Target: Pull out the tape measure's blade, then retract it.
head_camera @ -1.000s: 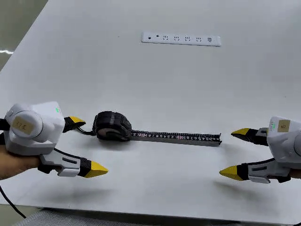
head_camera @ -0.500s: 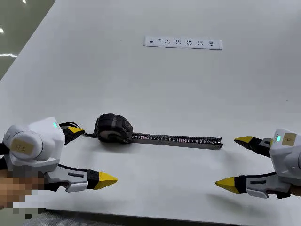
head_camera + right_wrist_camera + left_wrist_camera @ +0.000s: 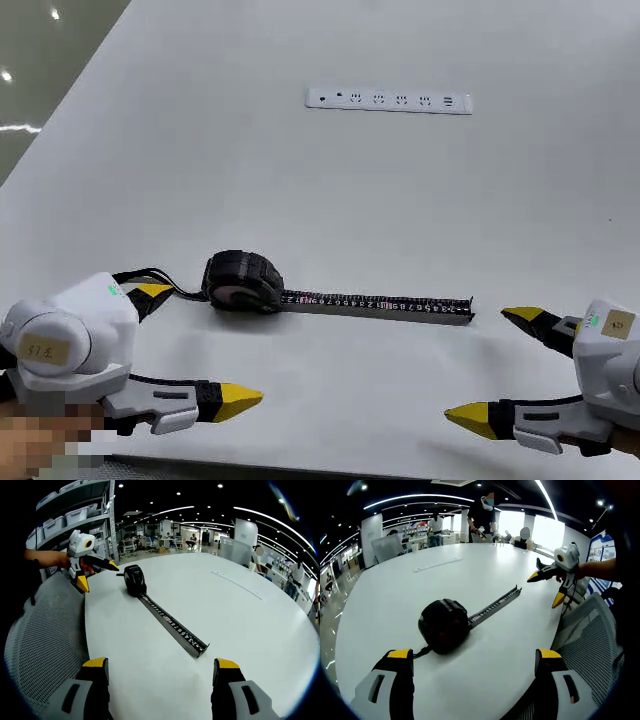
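On table (image 3: 330,180), tape measure (image 3: 240,283) sits w/ blade (image 3: 378,303) out & flat. Wide-open left gripper (image 3: 205,343) waits beside it, wide-open right gripper (image 3: 482,362) near blade tip, neither touching, prob. lined up for retract.

Printed numerals run along the tape blade (image 3: 172,625), centre frame, too fine to read. Lower left, a tan sticker (image 3: 44,350) on the left gripper (image 3: 200,343) carries a handwritten scrawl, illegible; a second sticker (image 3: 618,322) on the right gripper (image 3: 488,363), lower right, likewise.

A white power strip (image 3: 388,100) lies on the white table (image 3: 300,200).
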The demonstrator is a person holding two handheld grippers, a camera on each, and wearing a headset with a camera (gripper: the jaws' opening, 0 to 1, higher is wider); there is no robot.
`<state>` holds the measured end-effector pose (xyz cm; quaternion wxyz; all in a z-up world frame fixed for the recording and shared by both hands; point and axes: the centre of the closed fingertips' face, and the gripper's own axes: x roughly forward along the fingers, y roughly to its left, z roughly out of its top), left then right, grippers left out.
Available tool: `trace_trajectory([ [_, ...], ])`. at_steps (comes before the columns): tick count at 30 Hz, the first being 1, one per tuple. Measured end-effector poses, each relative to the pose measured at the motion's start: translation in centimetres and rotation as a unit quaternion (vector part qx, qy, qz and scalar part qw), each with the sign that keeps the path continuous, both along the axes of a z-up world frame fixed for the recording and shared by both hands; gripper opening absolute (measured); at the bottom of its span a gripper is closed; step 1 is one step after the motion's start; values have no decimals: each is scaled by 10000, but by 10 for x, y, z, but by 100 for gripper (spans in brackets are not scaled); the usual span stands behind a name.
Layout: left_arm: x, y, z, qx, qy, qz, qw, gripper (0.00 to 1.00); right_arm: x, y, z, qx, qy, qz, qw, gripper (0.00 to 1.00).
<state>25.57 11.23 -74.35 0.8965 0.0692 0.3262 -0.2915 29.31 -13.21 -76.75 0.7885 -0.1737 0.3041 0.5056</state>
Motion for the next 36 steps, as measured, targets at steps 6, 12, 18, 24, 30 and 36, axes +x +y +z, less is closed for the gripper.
trace_trajectory([
  [6,-2,-5,5,-86,-93,198,9997,99,-3,2,4,98,69,-291,9995,92],
  [12,-1,-3,6,-131,-222,401,9989,99,-8,4,7,230,131,-495,9984,94],
  [18,-4,-5,10,-165,-312,501,9981,99,-9,6,12,332,73,-687,9971,98],
  [24,-7,-11,11,-279,-277,615,9973,99,-12,9,15,389,119,-833,9957,99],
  [30,-8,-12,12,-244,-303,751,9964,99,-14,12,19,488,106,-973,9940,99],
  [36,-8,-10,13,-165,-329,908,9952,99,-19,16,20,528,126,-1014,9934,99],
])
